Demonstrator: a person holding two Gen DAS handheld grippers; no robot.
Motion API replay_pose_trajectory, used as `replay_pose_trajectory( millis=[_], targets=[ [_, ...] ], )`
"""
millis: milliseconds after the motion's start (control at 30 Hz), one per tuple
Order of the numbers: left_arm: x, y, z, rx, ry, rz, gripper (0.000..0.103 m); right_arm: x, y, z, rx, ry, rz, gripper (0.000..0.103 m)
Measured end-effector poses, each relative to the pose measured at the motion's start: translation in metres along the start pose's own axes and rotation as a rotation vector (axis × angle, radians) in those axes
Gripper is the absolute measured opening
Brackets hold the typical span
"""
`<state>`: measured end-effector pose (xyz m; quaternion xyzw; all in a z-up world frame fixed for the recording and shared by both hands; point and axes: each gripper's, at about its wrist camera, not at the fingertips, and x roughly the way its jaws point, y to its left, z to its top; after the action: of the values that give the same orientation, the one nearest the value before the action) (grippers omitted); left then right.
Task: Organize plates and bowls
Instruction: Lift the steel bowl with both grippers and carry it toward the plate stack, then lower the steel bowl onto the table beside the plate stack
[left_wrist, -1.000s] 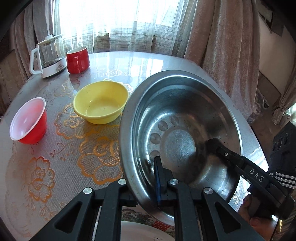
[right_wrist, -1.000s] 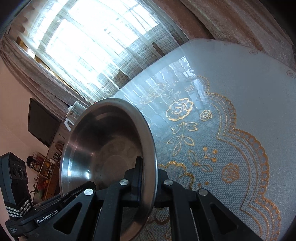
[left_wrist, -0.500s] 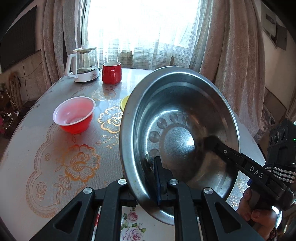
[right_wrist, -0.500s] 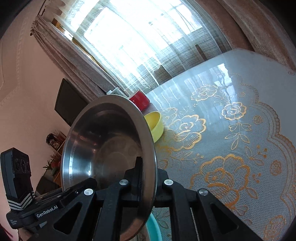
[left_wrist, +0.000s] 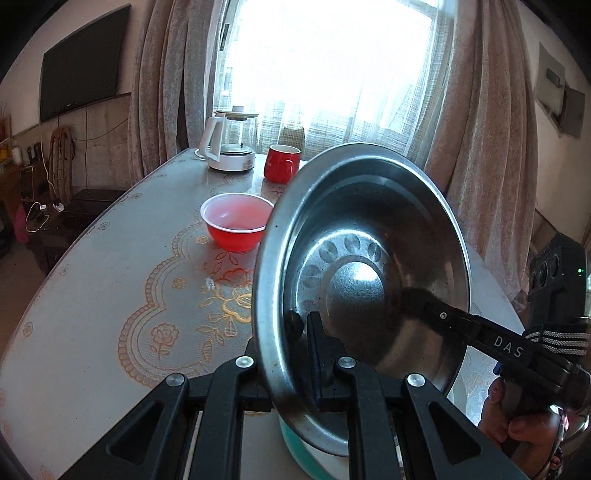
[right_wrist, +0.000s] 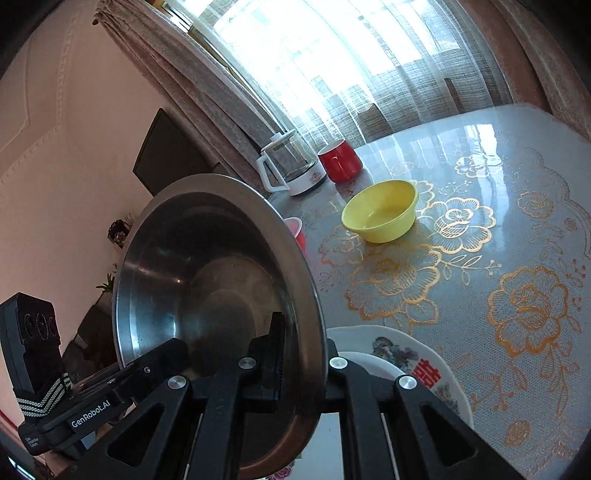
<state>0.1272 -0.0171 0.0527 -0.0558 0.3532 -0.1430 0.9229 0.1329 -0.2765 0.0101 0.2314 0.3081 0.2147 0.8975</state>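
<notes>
A large steel bowl (left_wrist: 369, 236) hangs tilted above the table's near edge, carried by both grippers. My left gripper (left_wrist: 301, 332) is shut on its near rim, one finger inside the bowl. My right gripper (left_wrist: 410, 299) pinches the opposite rim, with a person's hand behind it. In the right wrist view the same steel bowl (right_wrist: 207, 280) fills the left half, my right gripper (right_wrist: 295, 332) is shut on its rim, and the left gripper (right_wrist: 173, 347) reaches in from the lower left. A teal bowl (left_wrist: 295, 446) shows just under the steel bowl, and a floral plate (right_wrist: 406, 354) lies beside it.
On the lace-patterned table (left_wrist: 110, 295) stand a red bowl with a white inside (left_wrist: 236, 225), a yellow bowl (right_wrist: 382, 212), a red mug (left_wrist: 280, 168) and a glass kettle (left_wrist: 231, 142) near the curtained window. The table's left edge drops to the floor.
Both grippers have carried the steel bowl across the table toward its near edge. The yellow bowl slid behind it in the left view. The floral plate and teal bowl came into view beneath.
</notes>
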Motion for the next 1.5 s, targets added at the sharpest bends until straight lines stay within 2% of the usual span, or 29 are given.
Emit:
replay_pose_trajectory(
  millis=[267, 500, 600, 933, 1100, 1300, 1500],
  targets=[
    [-0.013, 0.052, -0.020, -0.098, 0.017, 0.043, 0.013, 0.040, 0.047, -0.016, -0.026, 0.119, 0.003, 0.009],
    [-0.012, 0.086, -0.048, -0.171, 0.077, 0.083, 0.013, 0.075, 0.078, -0.033, -0.078, 0.220, -0.025, 0.010],
    [-0.006, 0.099, -0.055, -0.198, 0.110, 0.087, 0.013, 0.087, 0.084, -0.039, -0.093, 0.257, -0.044, 0.010],
    [-0.004, 0.116, -0.071, -0.250, 0.147, 0.113, 0.013, 0.120, 0.091, -0.054, -0.120, 0.369, -0.113, 0.011],
    [-0.003, 0.119, -0.076, -0.268, 0.167, 0.107, 0.013, 0.124, 0.098, -0.056, -0.122, 0.388, -0.127, 0.020],
    [-0.001, 0.128, -0.072, -0.317, 0.181, 0.109, 0.014, 0.125, 0.096, -0.050, -0.076, 0.385, -0.124, 0.026],
    [-0.006, 0.128, -0.072, -0.303, 0.166, 0.126, 0.014, 0.109, 0.088, -0.041, -0.046, 0.327, -0.116, 0.032]
  ],
)
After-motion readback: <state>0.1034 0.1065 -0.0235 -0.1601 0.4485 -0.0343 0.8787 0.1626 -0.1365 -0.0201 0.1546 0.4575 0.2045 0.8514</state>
